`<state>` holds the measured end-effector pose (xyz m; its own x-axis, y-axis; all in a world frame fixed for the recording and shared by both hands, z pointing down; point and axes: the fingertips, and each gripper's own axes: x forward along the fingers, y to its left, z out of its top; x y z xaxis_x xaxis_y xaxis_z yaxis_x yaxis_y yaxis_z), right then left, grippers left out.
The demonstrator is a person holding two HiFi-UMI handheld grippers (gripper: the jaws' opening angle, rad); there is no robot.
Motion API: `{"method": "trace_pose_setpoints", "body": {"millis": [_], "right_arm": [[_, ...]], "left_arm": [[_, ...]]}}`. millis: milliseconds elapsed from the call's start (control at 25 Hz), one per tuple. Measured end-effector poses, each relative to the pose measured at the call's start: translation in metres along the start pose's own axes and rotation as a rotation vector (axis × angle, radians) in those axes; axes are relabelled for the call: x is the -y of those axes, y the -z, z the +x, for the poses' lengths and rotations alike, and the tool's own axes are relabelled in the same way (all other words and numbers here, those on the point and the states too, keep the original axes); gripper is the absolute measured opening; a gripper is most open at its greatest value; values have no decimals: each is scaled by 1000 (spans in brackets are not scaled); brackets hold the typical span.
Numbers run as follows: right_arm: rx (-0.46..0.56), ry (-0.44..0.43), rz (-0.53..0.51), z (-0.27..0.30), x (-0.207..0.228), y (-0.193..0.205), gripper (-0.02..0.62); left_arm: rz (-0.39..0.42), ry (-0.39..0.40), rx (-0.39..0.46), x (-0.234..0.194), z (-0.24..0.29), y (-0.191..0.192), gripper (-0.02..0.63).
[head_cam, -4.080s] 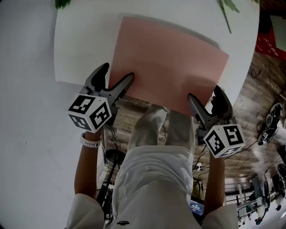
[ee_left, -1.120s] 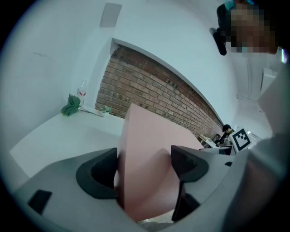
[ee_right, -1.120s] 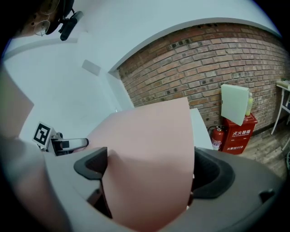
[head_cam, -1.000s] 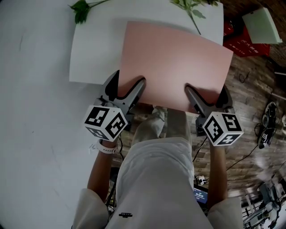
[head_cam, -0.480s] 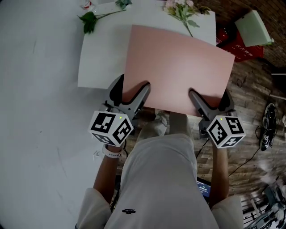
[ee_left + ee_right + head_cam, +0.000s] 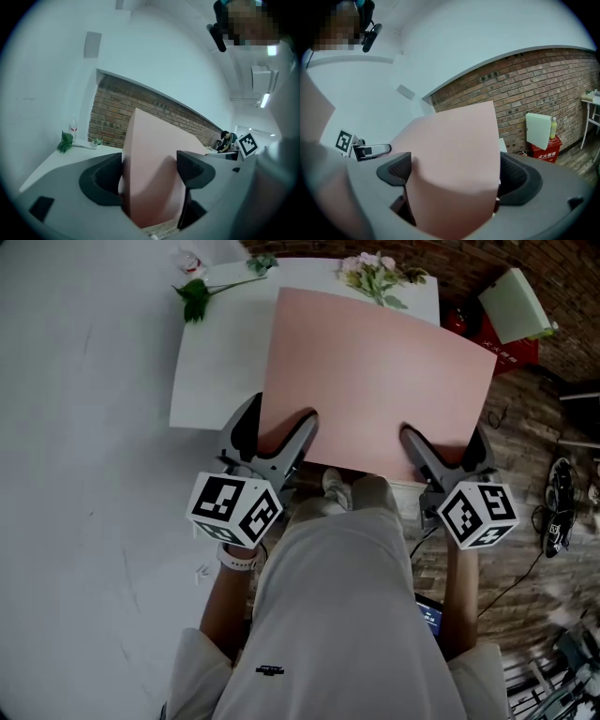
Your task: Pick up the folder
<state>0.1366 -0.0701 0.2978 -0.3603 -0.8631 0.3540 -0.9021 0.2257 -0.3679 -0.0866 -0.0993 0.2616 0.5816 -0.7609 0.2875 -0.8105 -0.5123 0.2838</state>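
The pink folder (image 6: 375, 371) hangs flat in the air above the white table (image 6: 216, 362), carried by its near edge. My left gripper (image 6: 272, 418) is shut on the folder's near left corner, one finger over the sheet and one outside its left edge. At the near right corner my right gripper (image 6: 442, 439) grips it the same way. In the left gripper view the folder (image 6: 150, 178) stands slanted between the wide-set jaws of the left gripper (image 6: 147, 171). The right gripper view shows the folder (image 6: 454, 159) filling the gap of the right gripper (image 6: 454, 173).
Pink flowers (image 6: 375, 273) and a leafy green stem (image 6: 202, 292) lie at the table's far edge. A pale green board (image 6: 514, 306) leans on a red box on the wooden floor at the right. A brick wall (image 6: 543, 89) runs behind. My legs are below the folder.
Both grippers have risen with the folder between them. The table has dropped away beneath it, and the flowers at its far edge have come into view.
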Motion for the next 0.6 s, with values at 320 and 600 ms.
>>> {"method": "trace_pose_setpoints", "body": {"millis": [320,600], "right_arm": [[71,11,-7,-24,-9,-20,560],[105,15,-38,-32,-16,-34,557]], "left_arm": [[55,28,50,19,-13,-25,376],[63,39,88,23,-19,-36,376]]}}
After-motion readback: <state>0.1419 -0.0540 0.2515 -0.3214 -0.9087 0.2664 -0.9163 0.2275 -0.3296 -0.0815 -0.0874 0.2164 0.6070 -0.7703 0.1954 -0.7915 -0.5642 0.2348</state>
